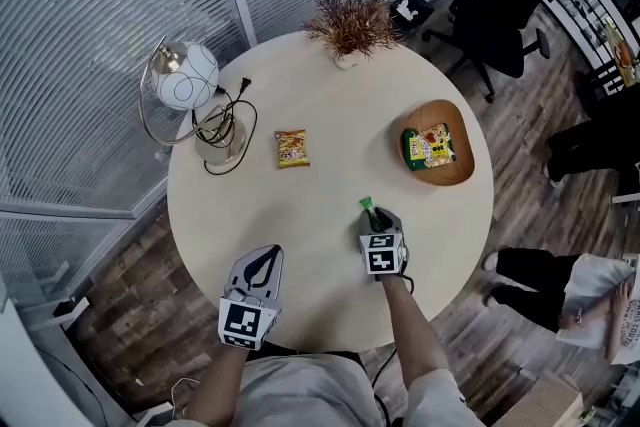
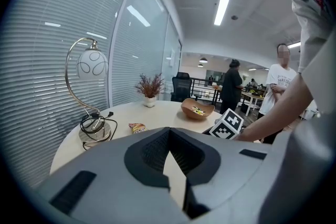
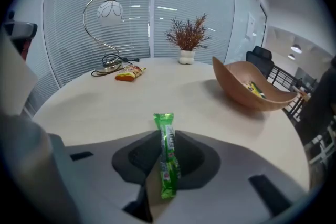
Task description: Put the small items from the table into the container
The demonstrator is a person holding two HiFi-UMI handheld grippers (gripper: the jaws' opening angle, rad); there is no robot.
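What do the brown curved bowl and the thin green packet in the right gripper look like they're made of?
Brown curved bowl: probably wood or bamboo, smooth satin finish; even warm brown wall, thin rim. Thin green packet: glossy plastic film, judging by its sheen and crimped end.

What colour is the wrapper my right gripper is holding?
Bright green with some white print; the wrapper shows best in the right gripper view.
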